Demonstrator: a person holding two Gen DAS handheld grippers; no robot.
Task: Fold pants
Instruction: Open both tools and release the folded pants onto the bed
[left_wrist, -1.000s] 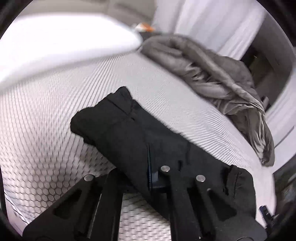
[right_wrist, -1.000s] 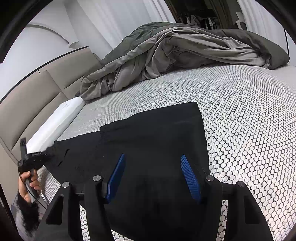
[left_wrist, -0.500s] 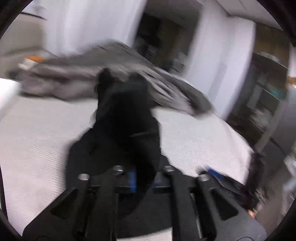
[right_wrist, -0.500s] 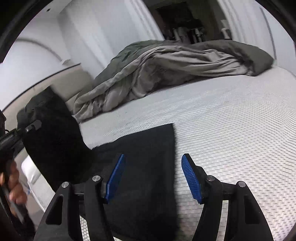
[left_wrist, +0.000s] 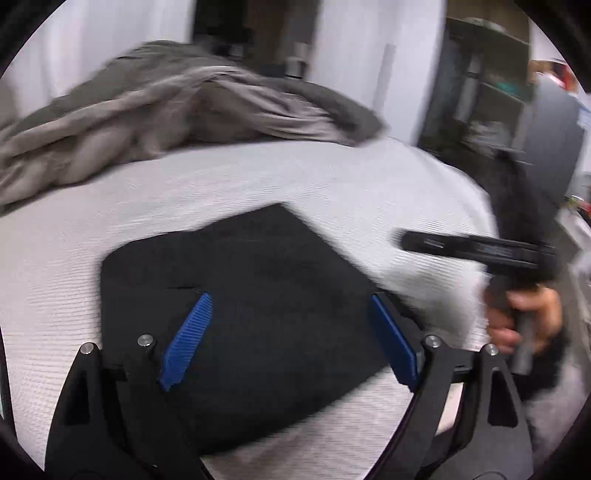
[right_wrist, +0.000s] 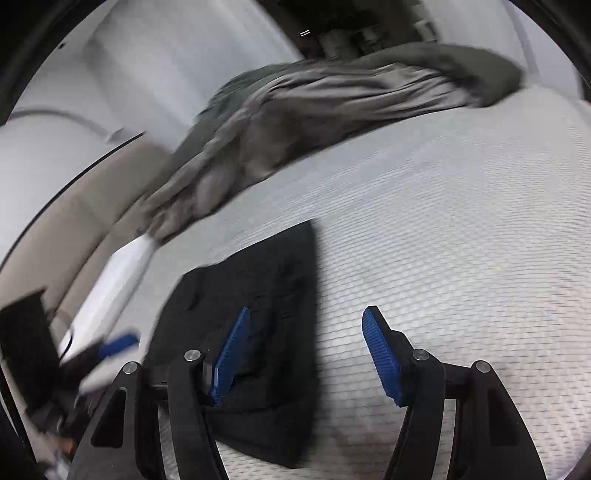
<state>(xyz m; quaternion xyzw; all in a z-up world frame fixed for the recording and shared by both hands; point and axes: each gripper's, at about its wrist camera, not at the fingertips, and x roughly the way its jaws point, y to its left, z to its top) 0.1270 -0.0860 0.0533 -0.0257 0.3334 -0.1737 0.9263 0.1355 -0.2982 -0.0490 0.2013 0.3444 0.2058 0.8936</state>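
pants (left_wrist: 255, 295) lie folded flat on bed (left_wrist: 332, 177), near edge | left gripper (left_wrist: 291, 339) open, empty | right gripper (right_wrist: 306, 354) open, empty, above pants' right edge | risk: finger catches top layer, fold opens

Motion blur smears the duvet (left_wrist: 184, 103) and shelves (left_wrist: 491, 92); the pants (right_wrist: 258, 332) near edge seems hidden behind the fingers (right_wrist: 231, 354).
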